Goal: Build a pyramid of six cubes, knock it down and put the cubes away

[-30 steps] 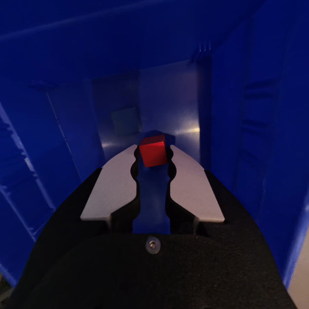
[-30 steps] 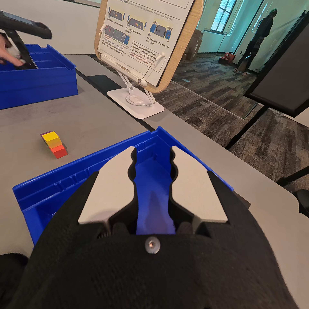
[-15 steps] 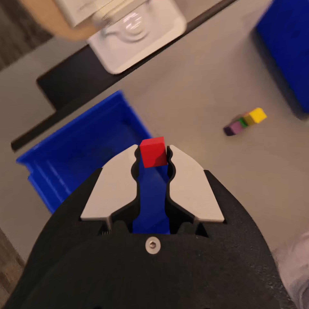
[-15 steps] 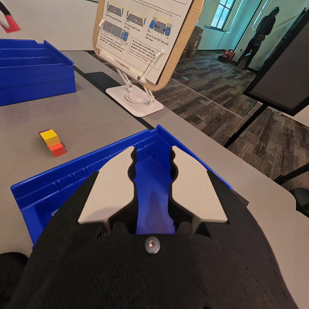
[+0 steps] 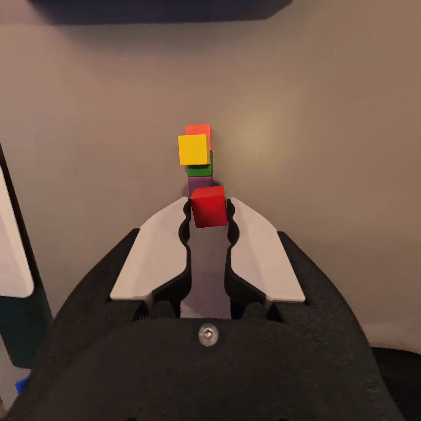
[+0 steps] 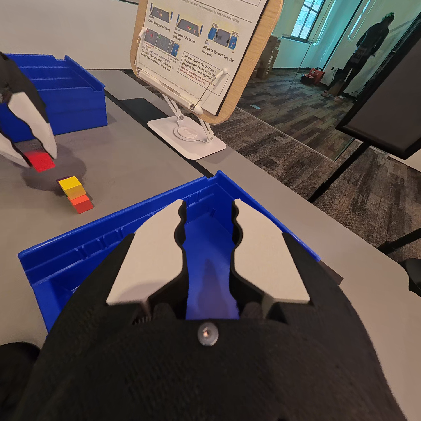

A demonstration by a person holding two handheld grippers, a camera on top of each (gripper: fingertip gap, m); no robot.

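My left gripper [image 5: 207,200] is shut on a red cube [image 5: 209,206] and holds it just above the grey table, close to the near end of a row of cubes. The row is an orange cube [image 5: 198,130], a green cube [image 5: 200,170] and a purple cube [image 5: 198,184], with a yellow cube [image 5: 193,149] on top. In the right wrist view the left gripper [image 6: 34,155] with the red cube [image 6: 41,160] hangs just beyond the yellow cube [image 6: 70,184] and the orange cube [image 6: 80,201]. My right gripper [image 6: 207,205] is open and empty over a blue bin [image 6: 114,227].
A second blue bin [image 6: 68,91] stands at the far left of the table. A board with an instruction sheet [image 6: 200,52] stands on a white base [image 6: 189,139] at the table's far edge. A person stands far off beyond the glass wall. Spacing between my two grippers at the tips: around 30 cm.
My left gripper lifted the red cube out of the far blue bin and carried it over the table to the row of cubes. The cube stayed in the grasp. My right gripper barely moved.
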